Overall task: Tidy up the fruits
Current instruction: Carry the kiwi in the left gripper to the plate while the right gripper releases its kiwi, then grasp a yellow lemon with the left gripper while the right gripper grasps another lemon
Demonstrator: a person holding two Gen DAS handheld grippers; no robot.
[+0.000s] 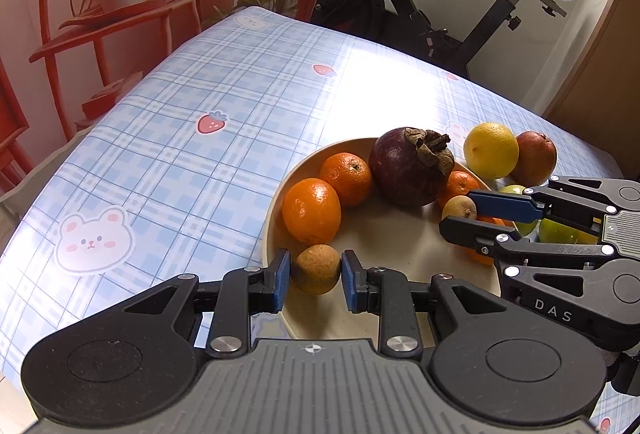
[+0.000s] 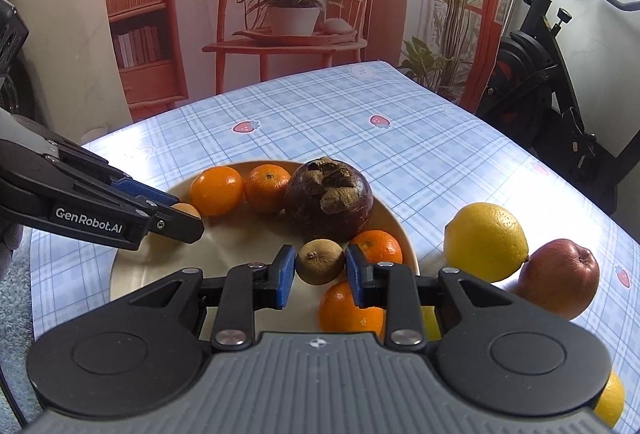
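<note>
A cream plate (image 1: 392,246) (image 2: 240,242) holds two oranges (image 1: 312,210) (image 2: 216,190), a dark purple mangosteen (image 1: 410,166) (image 2: 328,198) and smaller tangerines (image 2: 378,246). My left gripper (image 1: 315,280) (image 2: 187,215) is shut on a small brown round fruit (image 1: 316,268) at the plate's near left rim. Over the plate's right side, my right gripper (image 2: 320,274) (image 1: 456,209) is shut on a second small brown fruit (image 2: 320,261) (image 1: 460,208). I cannot tell whether either fruit touches the plate.
On the blue checked tablecloth (image 1: 192,170), right of the plate, lie a lemon (image 2: 486,242) (image 1: 491,150), a red fruit (image 2: 560,280) (image 1: 536,158), green fruit (image 1: 560,232) and another yellow fruit (image 2: 610,400). An exercise bike (image 1: 420,6) stands behind the table.
</note>
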